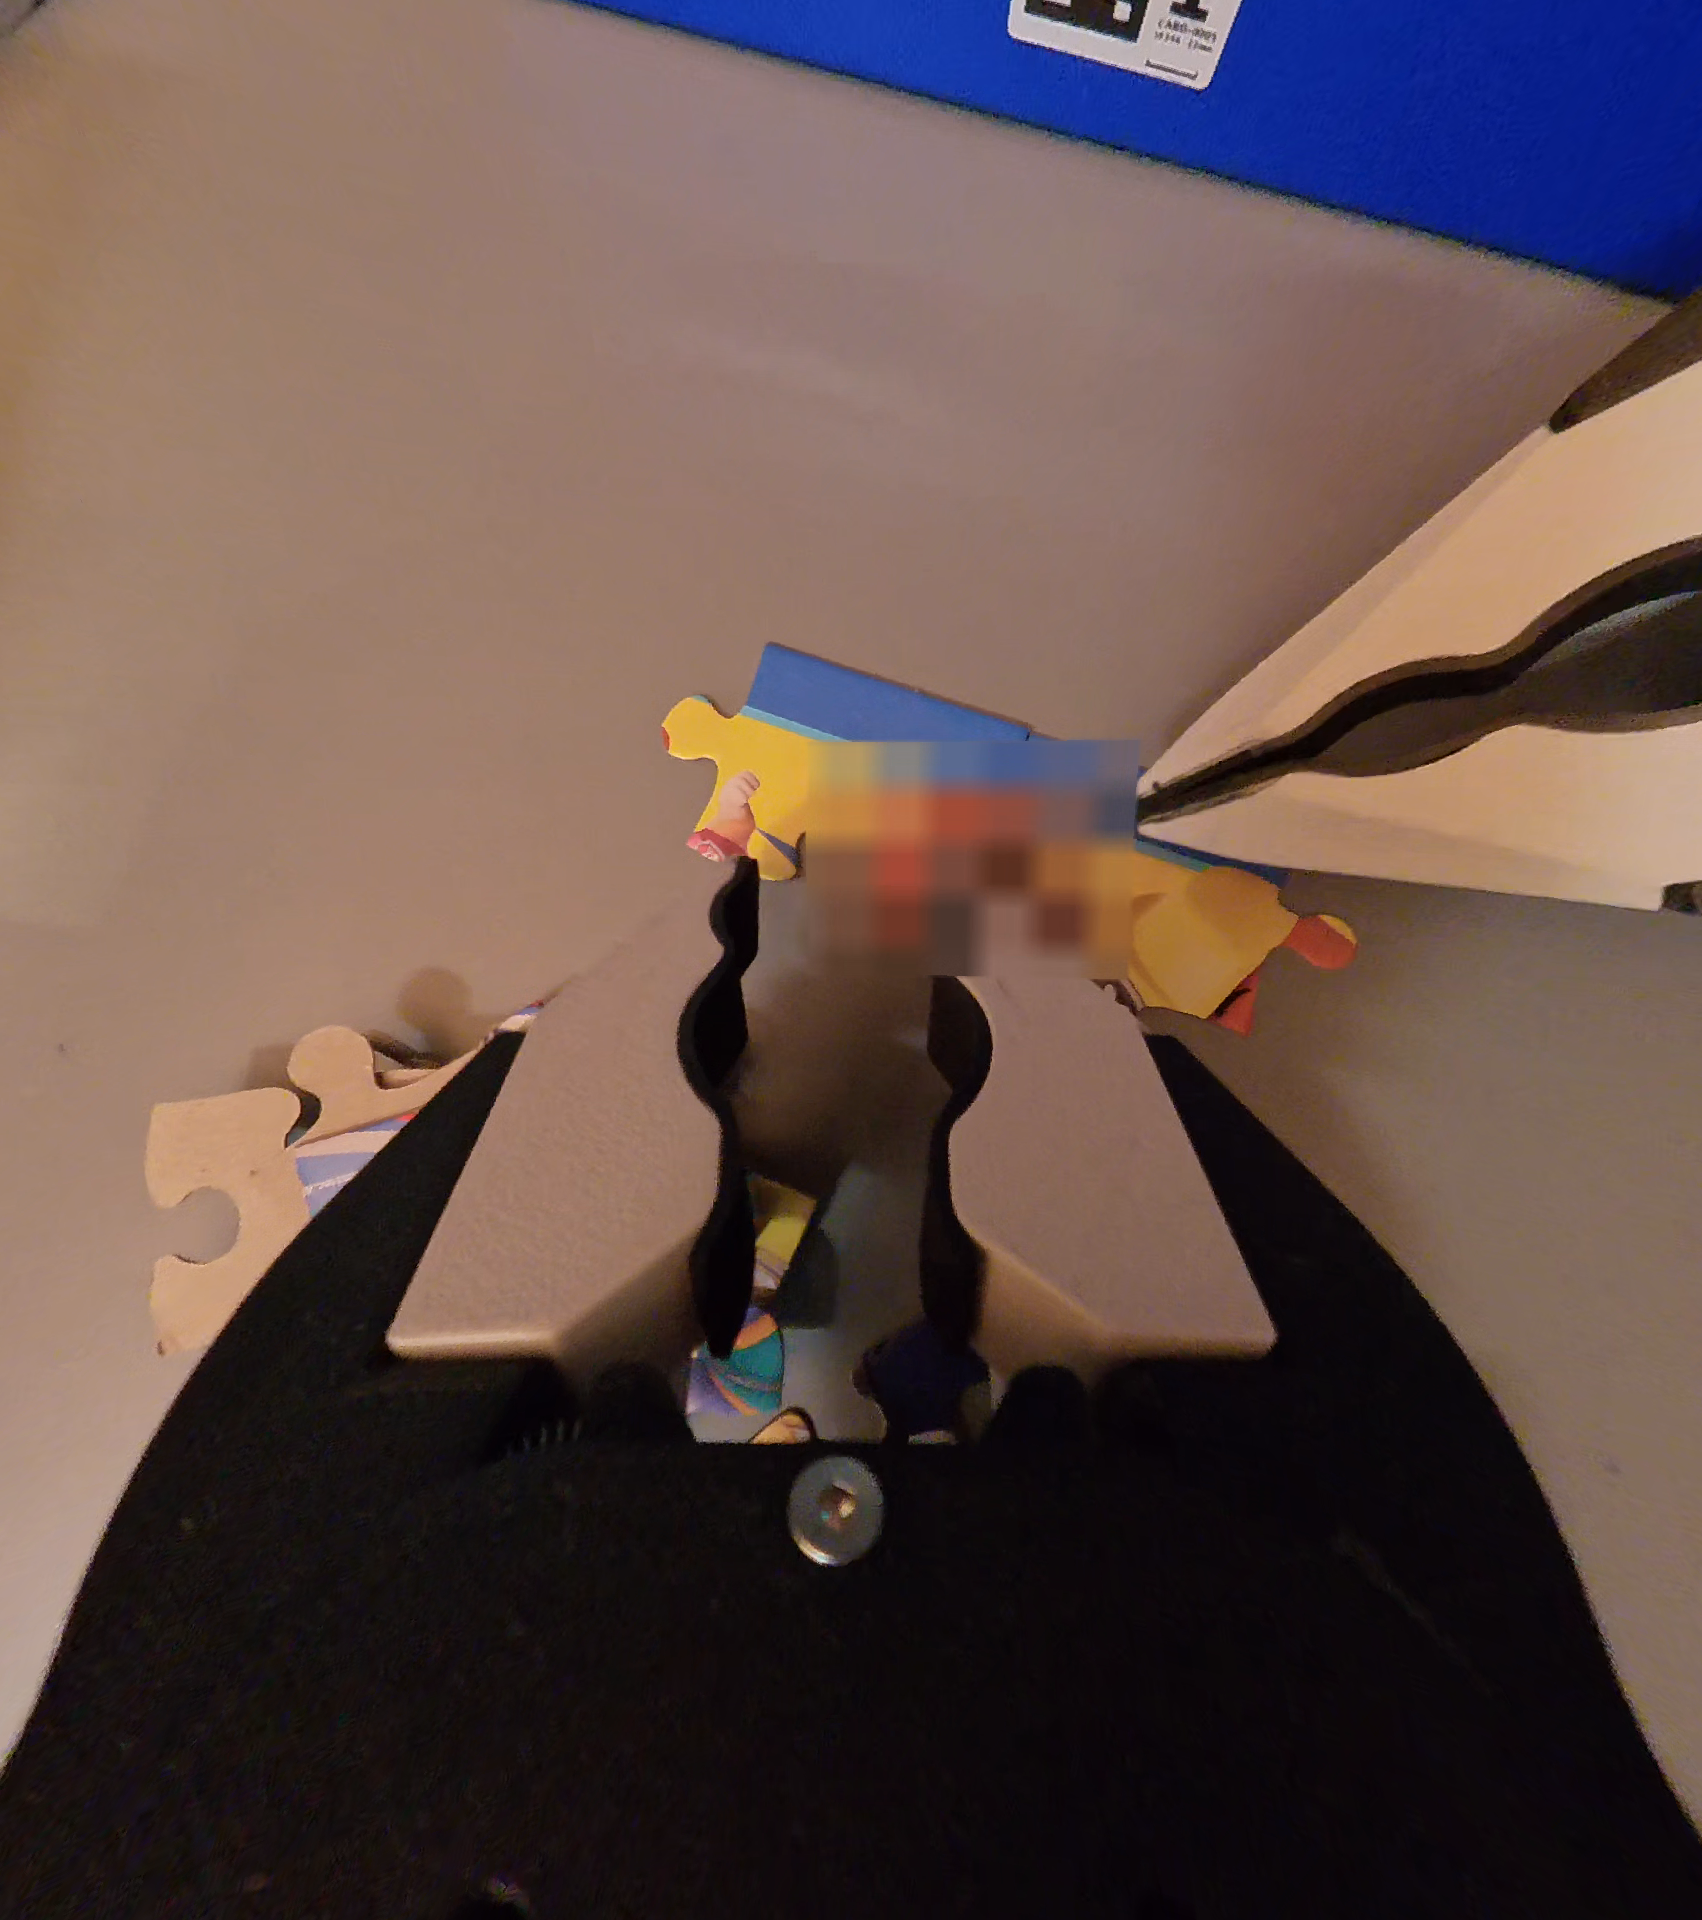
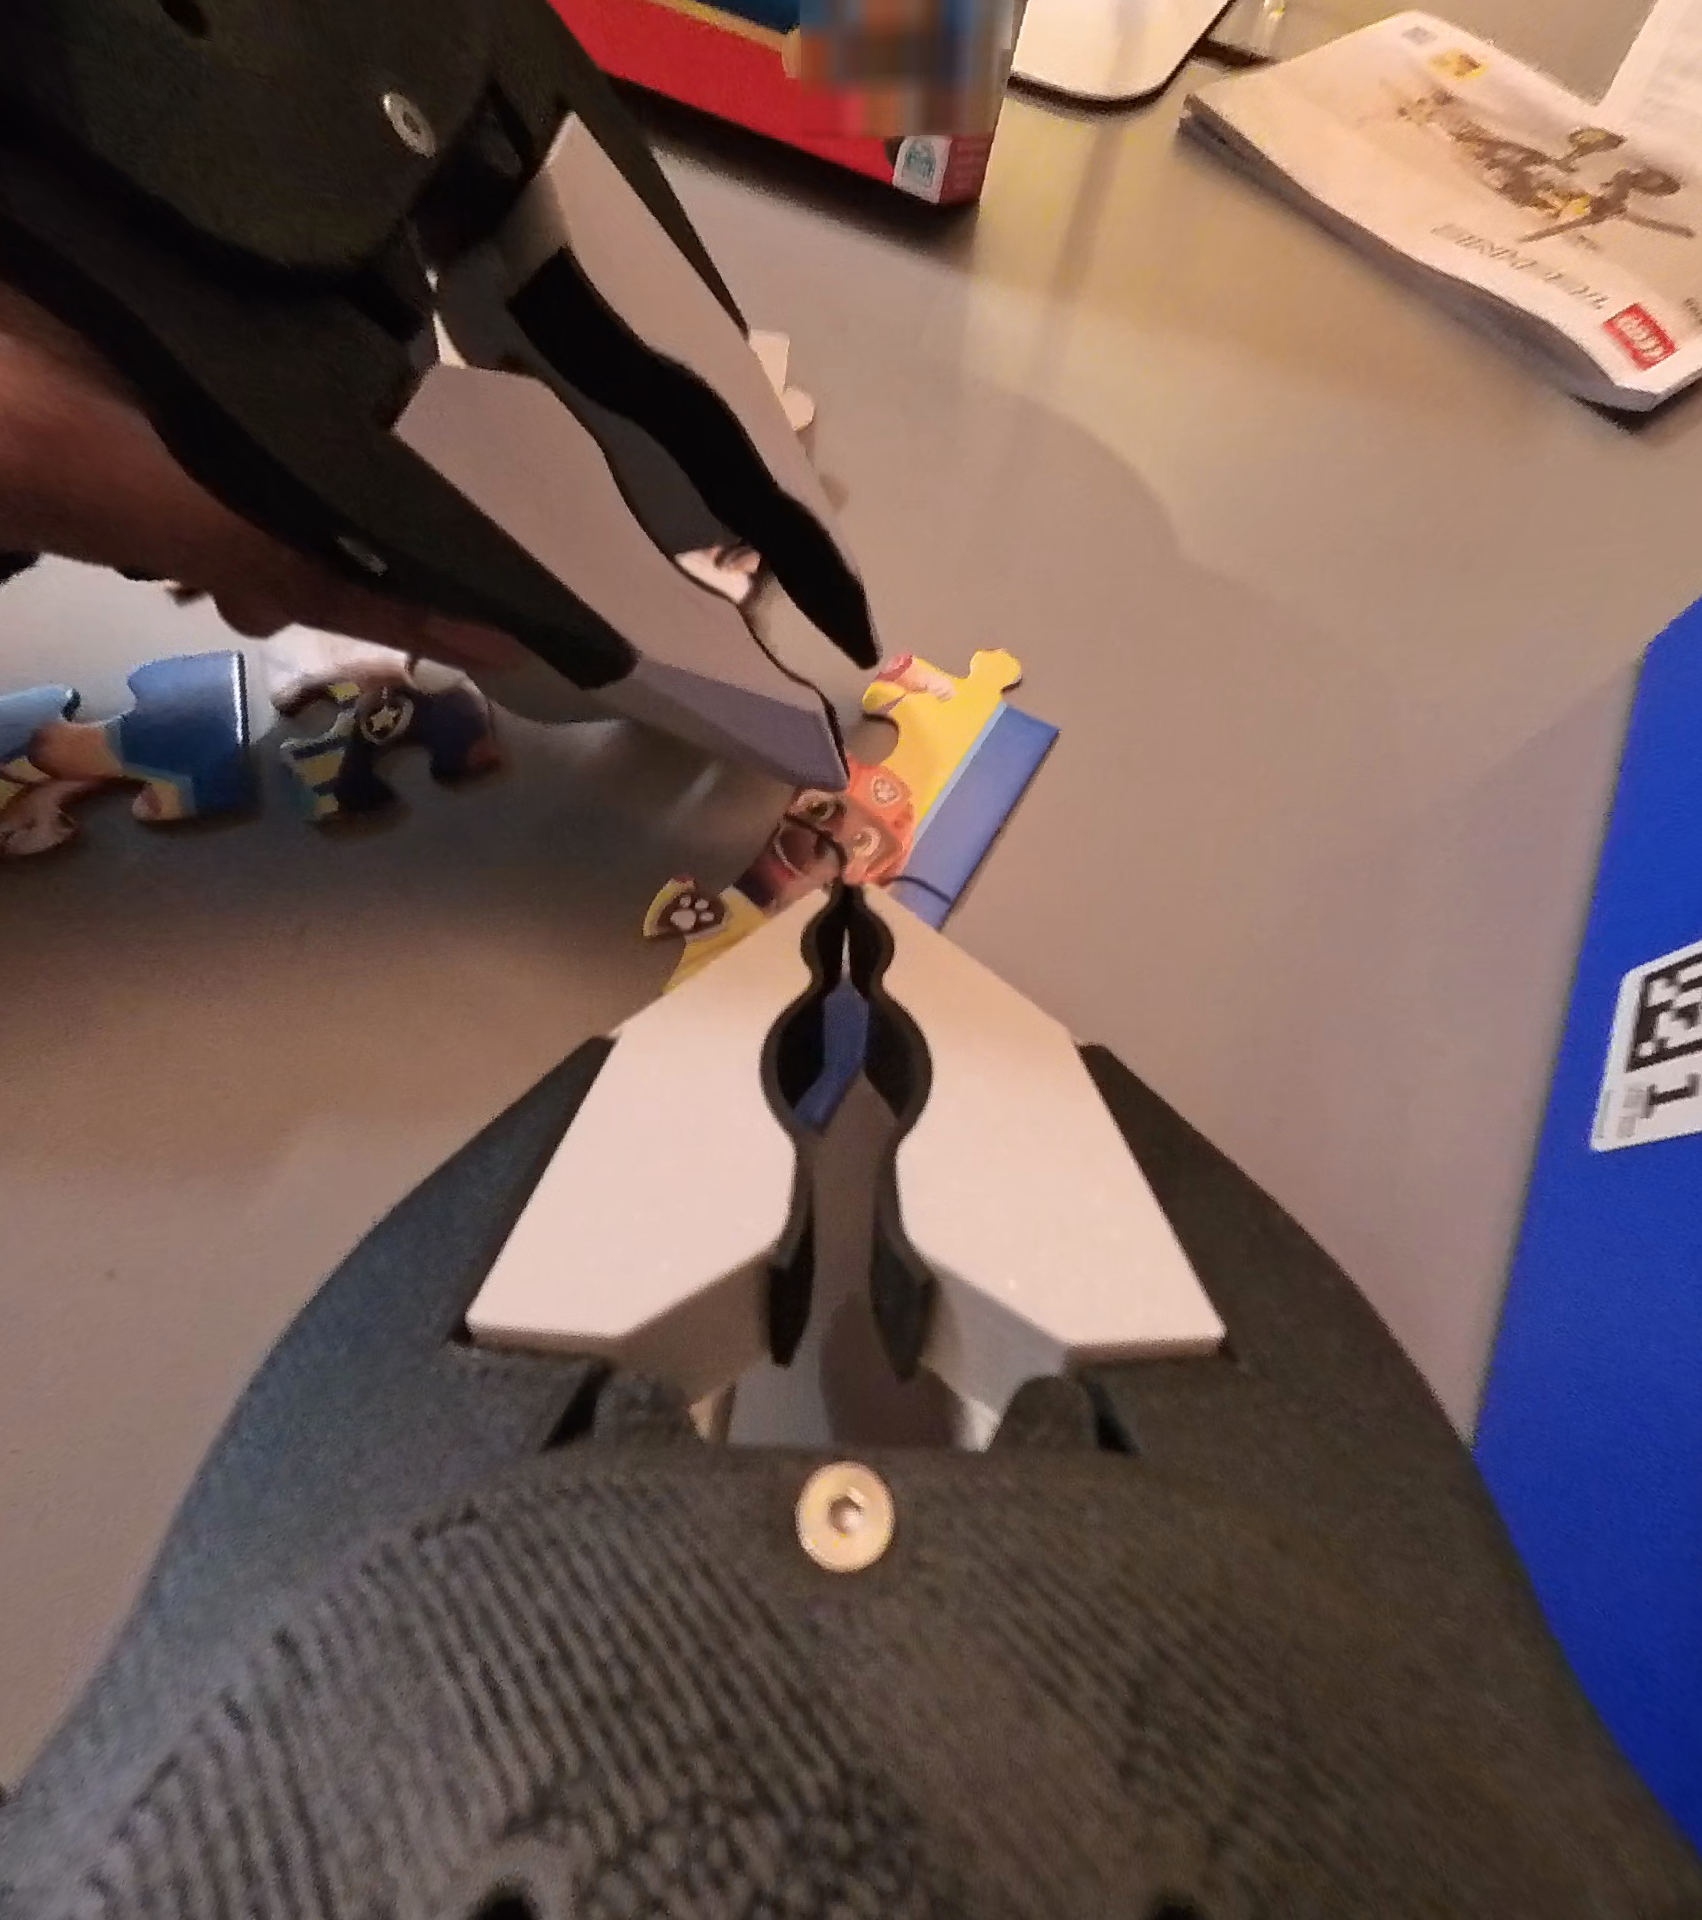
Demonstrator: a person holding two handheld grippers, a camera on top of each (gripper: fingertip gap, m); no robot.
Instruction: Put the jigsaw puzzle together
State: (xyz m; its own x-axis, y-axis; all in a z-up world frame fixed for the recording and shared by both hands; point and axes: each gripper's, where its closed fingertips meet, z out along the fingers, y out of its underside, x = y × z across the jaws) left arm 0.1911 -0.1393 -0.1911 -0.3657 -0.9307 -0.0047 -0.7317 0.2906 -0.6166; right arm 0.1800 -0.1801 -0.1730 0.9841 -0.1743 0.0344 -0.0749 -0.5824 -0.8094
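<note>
1. Yellow-and-blue joined puzzle pieces lie flat on the grey tabletop.
2. Right gripper, fingertips pressed together, pinches their 6 o'clock edge.
3. Left gripper, jaws spread, hovers at their 10 o'clock edge, holding nothing.

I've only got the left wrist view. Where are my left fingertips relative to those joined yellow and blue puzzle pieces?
Observer: In the right wrist view the left gripper is open, with its tips right at the knobbed end of the joined puzzle pieces. I cannot tell if they touch.
Operator: What's on the table behind me that I can't see?
Observer: A booklet lies flat on the grey table, well beyond the pieces.
Operator: Anything else back there?
Observer: A red box stands at the table's far side, to the left of the booklet in that view.
</note>
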